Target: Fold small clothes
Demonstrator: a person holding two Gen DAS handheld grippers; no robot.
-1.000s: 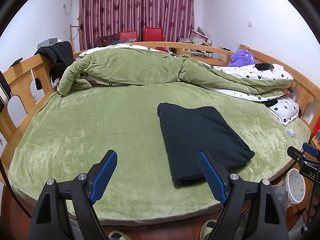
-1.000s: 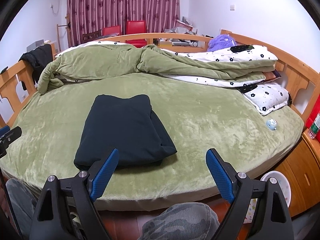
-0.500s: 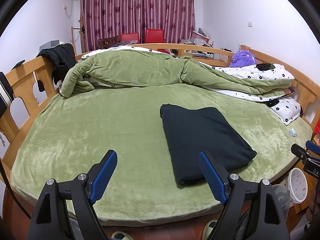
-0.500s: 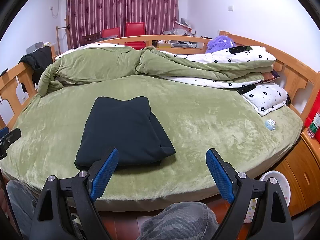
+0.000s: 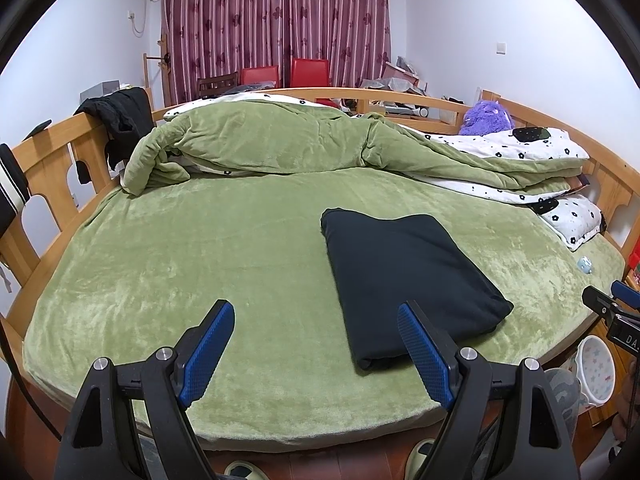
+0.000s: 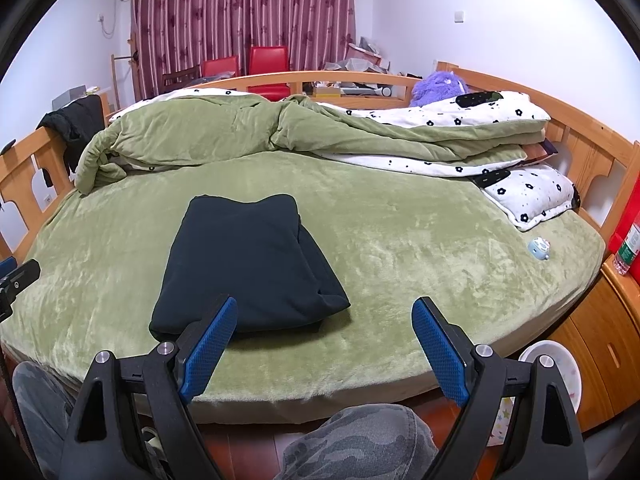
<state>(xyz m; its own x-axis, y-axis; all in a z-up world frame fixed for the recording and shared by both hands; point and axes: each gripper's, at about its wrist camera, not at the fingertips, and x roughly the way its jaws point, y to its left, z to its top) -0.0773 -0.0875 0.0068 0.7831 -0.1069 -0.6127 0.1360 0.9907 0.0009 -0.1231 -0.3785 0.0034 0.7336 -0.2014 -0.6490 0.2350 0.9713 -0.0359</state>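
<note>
A dark, folded garment (image 5: 404,280) lies flat on the green bed cover (image 5: 200,264), near the front edge; it also shows in the right wrist view (image 6: 248,264). My left gripper (image 5: 316,348) is open and empty, held off the front edge of the bed, to the left of the garment's near corner. My right gripper (image 6: 324,348) is open and empty, held off the bed edge, to the right of the garment's near end. Neither gripper touches the garment.
A rumpled green quilt (image 5: 280,144) and flowered bedding (image 6: 460,116) pile along the back. A flowered pillow (image 6: 528,196) and a small blue object (image 6: 539,248) lie at the right. A wooden rail (image 5: 44,168) rings the bed. A white bin (image 6: 552,364) stands on the floor.
Both views have tilted slightly upward and drawn back a little; the garment sits lower in the frames. The garment has not moved and both grippers stay open.
</note>
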